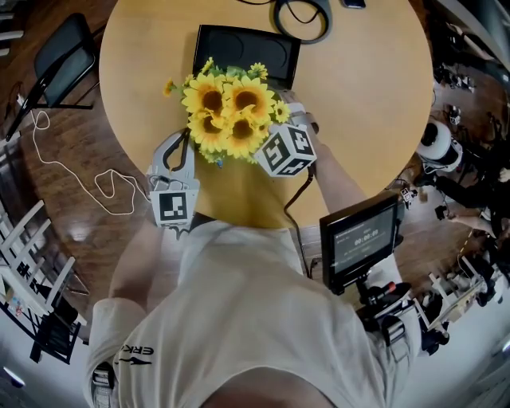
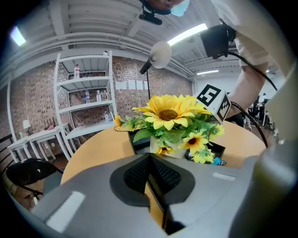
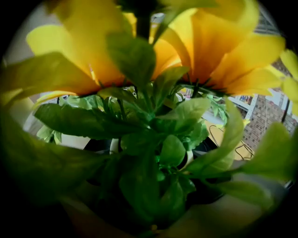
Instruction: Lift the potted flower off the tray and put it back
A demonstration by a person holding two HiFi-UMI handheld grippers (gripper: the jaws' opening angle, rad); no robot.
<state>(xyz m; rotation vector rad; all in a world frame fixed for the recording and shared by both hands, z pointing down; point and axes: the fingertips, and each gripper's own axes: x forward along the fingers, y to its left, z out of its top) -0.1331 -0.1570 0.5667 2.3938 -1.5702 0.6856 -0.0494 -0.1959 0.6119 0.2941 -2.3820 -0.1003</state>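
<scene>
The potted flower (image 1: 231, 111), yellow sunflowers with green leaves in a white pot (image 2: 163, 148), is at the near end of the black tray (image 1: 239, 44) on the round yellow table (image 1: 374, 88). My left gripper (image 1: 184, 143) is shut and empty, just left of the blooms and short of the pot (image 2: 150, 160). The right gripper's marker cube (image 1: 287, 151) shows at the flowers' right side, with its jaws hidden under the blooms. In the right gripper view, leaves (image 3: 153, 153) and petals fill the picture, with the pot's rim (image 3: 113, 145) close ahead. I cannot tell whether its pads press on the pot.
A coiled black cable (image 1: 301, 20) lies at the table's far edge. A small monitor on a rig (image 1: 358, 239) hangs at my right side. A black chair (image 1: 64, 52) and a white cord (image 1: 80, 171) are on the floor to the left. Shelves (image 2: 86, 97) stand beyond the table.
</scene>
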